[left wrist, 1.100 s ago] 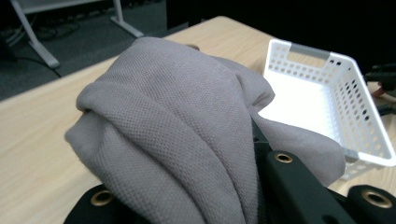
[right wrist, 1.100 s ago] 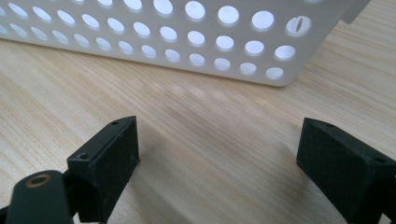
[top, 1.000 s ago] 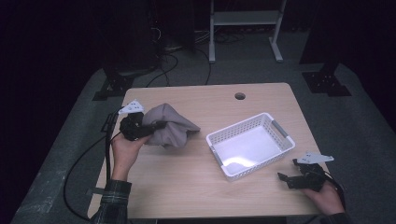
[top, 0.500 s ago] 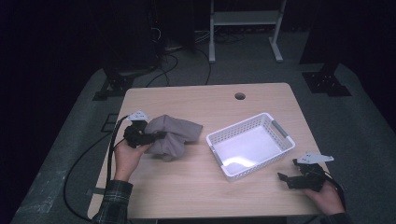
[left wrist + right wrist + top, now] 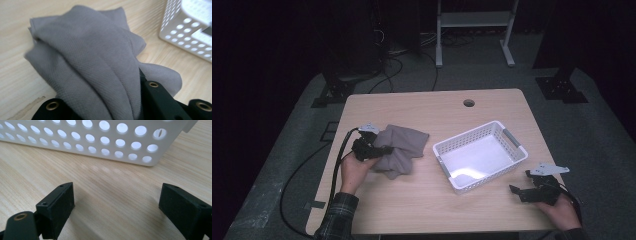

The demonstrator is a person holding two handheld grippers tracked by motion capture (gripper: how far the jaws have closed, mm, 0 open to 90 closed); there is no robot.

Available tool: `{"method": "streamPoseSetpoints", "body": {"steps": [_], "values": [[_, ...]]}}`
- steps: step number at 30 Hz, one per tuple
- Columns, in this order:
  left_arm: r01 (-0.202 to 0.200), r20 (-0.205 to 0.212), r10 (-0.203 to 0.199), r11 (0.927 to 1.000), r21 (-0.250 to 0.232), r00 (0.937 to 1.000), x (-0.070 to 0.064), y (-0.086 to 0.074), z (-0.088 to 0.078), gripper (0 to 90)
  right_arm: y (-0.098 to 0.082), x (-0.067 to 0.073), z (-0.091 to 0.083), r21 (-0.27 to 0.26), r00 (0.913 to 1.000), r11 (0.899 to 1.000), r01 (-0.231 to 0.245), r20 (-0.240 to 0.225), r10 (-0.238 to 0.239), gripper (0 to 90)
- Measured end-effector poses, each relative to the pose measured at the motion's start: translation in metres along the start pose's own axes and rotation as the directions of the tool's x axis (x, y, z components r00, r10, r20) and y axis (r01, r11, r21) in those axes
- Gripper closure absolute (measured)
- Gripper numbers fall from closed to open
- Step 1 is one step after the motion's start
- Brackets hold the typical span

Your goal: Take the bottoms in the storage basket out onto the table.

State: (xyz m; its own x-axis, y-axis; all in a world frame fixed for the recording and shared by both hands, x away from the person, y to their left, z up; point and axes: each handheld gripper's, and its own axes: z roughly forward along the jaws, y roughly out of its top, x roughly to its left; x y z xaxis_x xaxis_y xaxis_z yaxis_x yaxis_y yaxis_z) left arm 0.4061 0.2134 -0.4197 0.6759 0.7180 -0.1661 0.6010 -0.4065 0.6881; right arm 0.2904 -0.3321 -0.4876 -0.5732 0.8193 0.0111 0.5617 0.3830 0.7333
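Note:
A crumpled grey cloth (image 5: 404, 149) lies bunched on the left half of the wooden table (image 5: 412, 210). My left gripper (image 5: 379, 150) is shut on the cloth's left edge, low over the tabletop. In the left gripper view the cloth (image 5: 100, 62) drapes out from between the two black jaws of the left gripper (image 5: 112, 105) and spreads onto the wood. A white perforated basket (image 5: 472, 132) stands empty to the right of the cloth. My right gripper (image 5: 518, 192) rests on the table at the basket's near right corner. Its jaws stand wide open with bare wood between them, as the right gripper (image 5: 117, 202) view shows.
The basket wall (image 5: 100, 145) is just ahead of the right jaws, and its corner (image 5: 185, 30) is to the right of the cloth. A round cable hole (image 5: 469, 103) sits near the table's far edge. A black cable (image 5: 337, 165) trails off the left edge.
The left gripper has come down and slightly toward the person with the cloth, which now rests lower and more bunched on the table. The right gripper has not moved.

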Motion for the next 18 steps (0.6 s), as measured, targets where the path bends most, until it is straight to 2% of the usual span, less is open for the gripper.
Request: {"method": "streamPoseSetpoints", "body": {"steps": [5,9,13,15,16,18], "values": [[-0.015,-0.02,0.016,0.9983,0.057,0.9997,-0.002,-0.001,0.011,72.8,0.0,0.0,0.0,0.0,1.0,1.0,0.0,0.0,0.0,11.5],[-0.022,-0.033,0.025,0.9962,0.085,0.9991,-0.002,-0.002,0.015,65.6,0.0,0.0,0.0,0.0,1.0,1.0,0.0,0.0,0.0,11.5],[-0.022,-0.031,0.025,0.996,0.087,0.9992,-0.002,-0.001,0.014,47.3,0.0,0.0,0.0,-0.001,1.0,1.0,0.001,0.0,-0.001,11.5],[-0.033,-0.048,0.037,0.9956,0.088,0.9982,-0.004,-0.001,0.012,38.7,0.0,0.0,0.0,0.0,1.0,1.0,0.0,0.0,0.0,11.5],[-0.047,-0.059,0.052,0.9947,0.092,0.9969,-0.005,0.0,0.011,30.7,0.0,0.0,0.0,0.0,1.0,1.0,0.0,0.0,0.0,11.5],[-0.056,-0.08,0.063,0.9952,0.08,0.9948,-0.007,0.0,0.008,27.3,0.0,0.0,0.0,0.0,1.0,1.0,0.0,0.0,0.0,11.5]]}}
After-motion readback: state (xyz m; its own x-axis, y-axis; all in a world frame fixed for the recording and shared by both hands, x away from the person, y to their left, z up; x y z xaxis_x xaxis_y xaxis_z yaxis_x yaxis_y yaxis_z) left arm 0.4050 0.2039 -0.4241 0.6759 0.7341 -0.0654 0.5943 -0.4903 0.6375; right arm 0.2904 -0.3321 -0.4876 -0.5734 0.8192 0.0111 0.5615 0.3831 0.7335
